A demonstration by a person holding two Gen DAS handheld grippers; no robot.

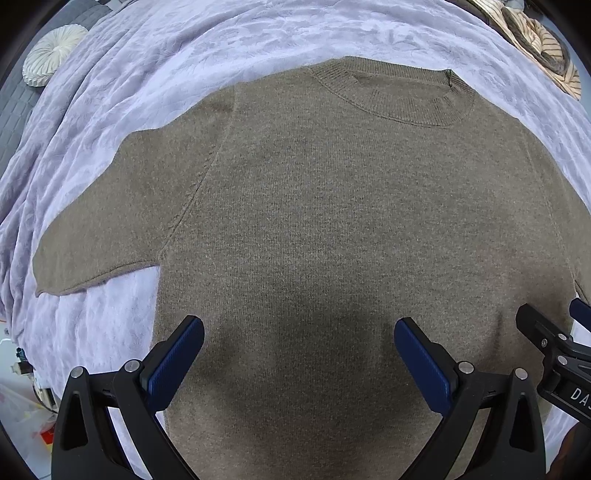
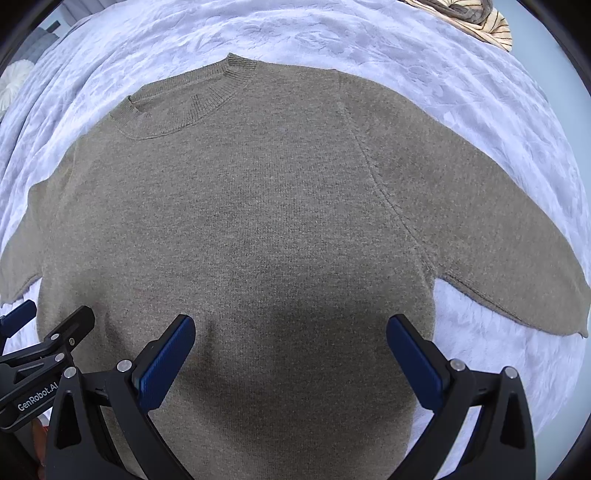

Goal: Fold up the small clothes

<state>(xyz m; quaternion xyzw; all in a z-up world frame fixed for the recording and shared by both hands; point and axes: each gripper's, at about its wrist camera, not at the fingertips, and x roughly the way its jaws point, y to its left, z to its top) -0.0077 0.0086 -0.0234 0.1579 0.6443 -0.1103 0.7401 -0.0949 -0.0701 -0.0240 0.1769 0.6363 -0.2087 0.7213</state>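
Observation:
A brown knitted short-sleeved sweater (image 1: 332,206) (image 2: 258,221) lies flat on a lavender blanket, its ribbed collar (image 1: 399,96) (image 2: 184,107) at the far end. Its left sleeve (image 1: 110,221) spreads out to the left and its right sleeve (image 2: 498,240) to the right. My left gripper (image 1: 299,332) hovers open over the lower body of the sweater, nothing between its blue pads. My right gripper (image 2: 291,328) is open too, above the lower right part of the body. Each gripper shows at the edge of the other's view: the right gripper (image 1: 554,343), the left gripper (image 2: 44,339).
The lavender blanket (image 1: 184,55) (image 2: 406,48) covers the surface all around the sweater. A striped beige and brown cloth (image 1: 535,40) (image 2: 476,18) lies at the far right corner. A round white pleated cushion (image 1: 51,55) sits at the far left on a grey quilted surface.

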